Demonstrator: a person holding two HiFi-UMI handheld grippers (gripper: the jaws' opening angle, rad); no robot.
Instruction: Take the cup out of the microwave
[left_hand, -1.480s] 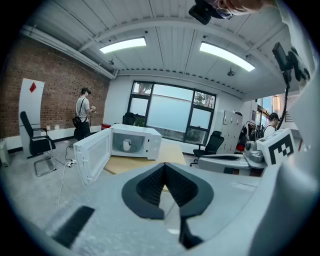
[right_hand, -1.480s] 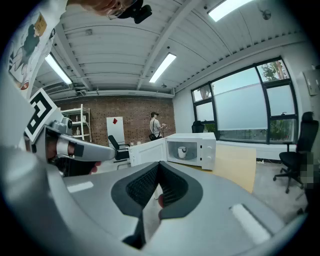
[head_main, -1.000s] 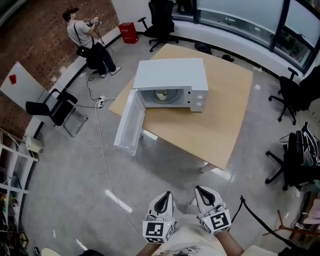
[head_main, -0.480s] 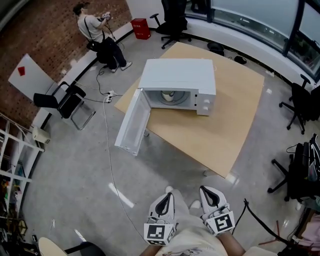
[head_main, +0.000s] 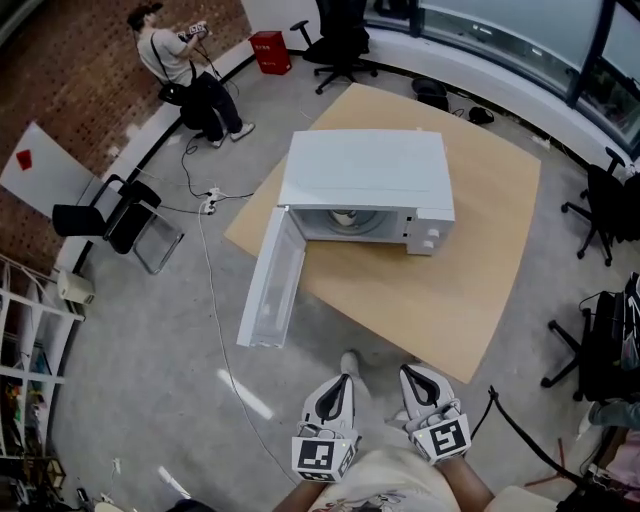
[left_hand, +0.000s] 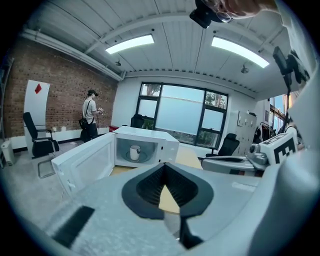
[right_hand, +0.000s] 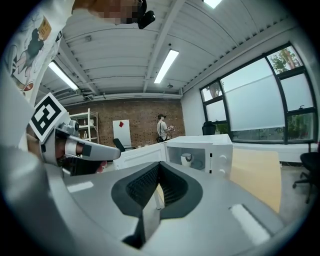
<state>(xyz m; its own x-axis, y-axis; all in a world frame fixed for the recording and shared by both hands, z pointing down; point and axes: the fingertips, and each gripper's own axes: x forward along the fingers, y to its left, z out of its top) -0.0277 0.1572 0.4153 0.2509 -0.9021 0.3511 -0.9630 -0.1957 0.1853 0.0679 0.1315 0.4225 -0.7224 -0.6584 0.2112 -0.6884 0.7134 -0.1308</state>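
Two grippers hung side by side over the floor (head_main: 170, 330), well apart from the table (head_main: 490, 270): the left gripper (head_main: 339, 388) and the right gripper (head_main: 414, 378) were each clenched with nothing between the jaws. The white cup (left_hand: 134, 152) stood inside the microwave (head_main: 365, 172) on that table, the door (head_main: 272, 282) wide open at its left

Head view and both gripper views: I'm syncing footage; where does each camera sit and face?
Head view: on the person's head, looking steeply down at the open microwave on the table; left gripper and right gripper show at the bottom.
Left gripper view: on the left gripper, looking along its shut jaws at the microwave; right gripper at right.
Right gripper view: on the right gripper, along its shut jaws at the microwave; left gripper at left.
Shared: both gripper views show the cup inside the microwave.
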